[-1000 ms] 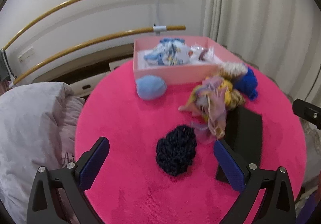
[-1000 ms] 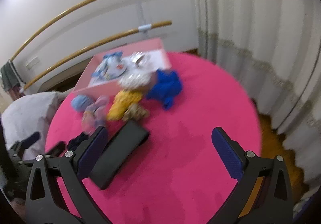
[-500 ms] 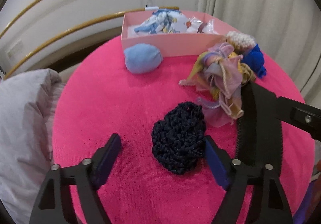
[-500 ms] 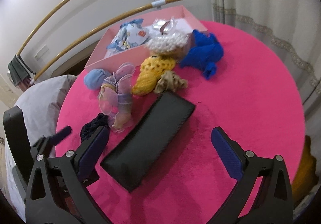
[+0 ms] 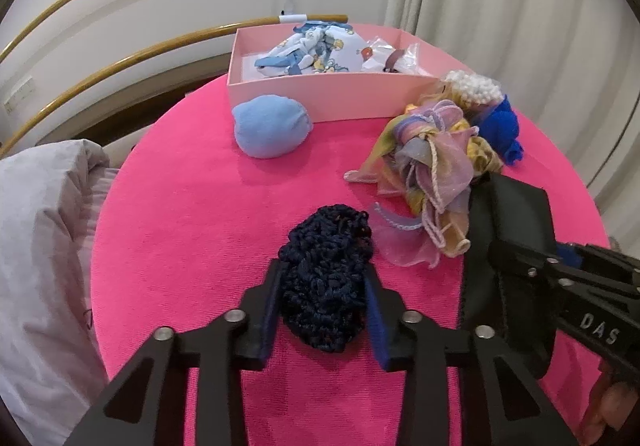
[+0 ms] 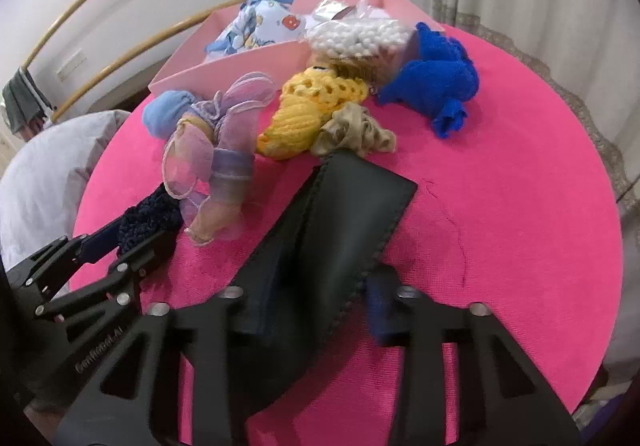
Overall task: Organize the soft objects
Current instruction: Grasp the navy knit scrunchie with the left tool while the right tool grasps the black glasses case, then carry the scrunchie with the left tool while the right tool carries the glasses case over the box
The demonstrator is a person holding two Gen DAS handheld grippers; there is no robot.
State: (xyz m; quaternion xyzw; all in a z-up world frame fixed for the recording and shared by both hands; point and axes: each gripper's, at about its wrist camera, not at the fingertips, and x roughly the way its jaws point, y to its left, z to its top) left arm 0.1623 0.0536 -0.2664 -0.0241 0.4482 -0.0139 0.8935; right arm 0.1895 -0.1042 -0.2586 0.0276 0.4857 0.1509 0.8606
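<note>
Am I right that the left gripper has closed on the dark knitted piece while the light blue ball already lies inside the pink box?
Not quite. The left gripper is closed on the dark knitted piece, but the light blue ball sits on the table in front of the pink box, against its wall, as the left wrist view shows.

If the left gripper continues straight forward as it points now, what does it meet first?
The left gripper already has the dark navy crocheted piece between its pads, so it meets that first.
</note>
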